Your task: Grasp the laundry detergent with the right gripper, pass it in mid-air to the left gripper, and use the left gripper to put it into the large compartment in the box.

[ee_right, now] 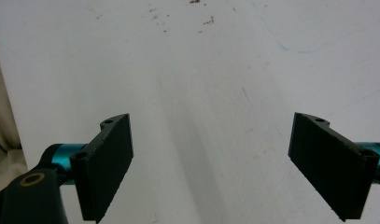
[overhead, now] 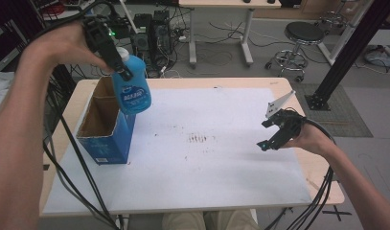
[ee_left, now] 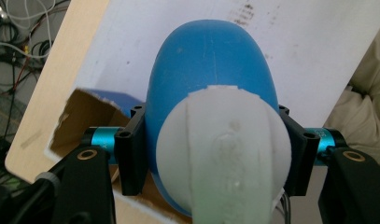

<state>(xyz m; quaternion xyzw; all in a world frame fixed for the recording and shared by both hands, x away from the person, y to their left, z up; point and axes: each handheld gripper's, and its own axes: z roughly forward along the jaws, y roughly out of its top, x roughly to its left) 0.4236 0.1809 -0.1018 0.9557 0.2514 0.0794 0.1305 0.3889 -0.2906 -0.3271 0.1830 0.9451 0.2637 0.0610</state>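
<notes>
Blue plastic bottle w/ white cap [overhead: 132,86] hangs in the air above the open-topped blue cardboard box [overhead: 106,125] at the table's left edge, tilted, cap end up toward the left gripper [overhead: 117,62]. Its jaws are clamped on the bottle's shoulder just below the cap, pads [ee_left: 131,156] pressing both sides. Probably rigid-ish plastic w/ smooth rounded walls, so slippery; if filled, bottom-heavy & may swing. Neck/shoulder is the sensible hold, body too wide & curved. Right gripper [overhead: 278,128] hovers low over the right side of the table, jaws spread wide, nothing btwn them. White sheet over light wooden table [overhead: 298,167], flat, some dark smudges mid-sheet. Behind: black round stool [overhead: 303,36], computer towers & cables on grey floor
</notes>
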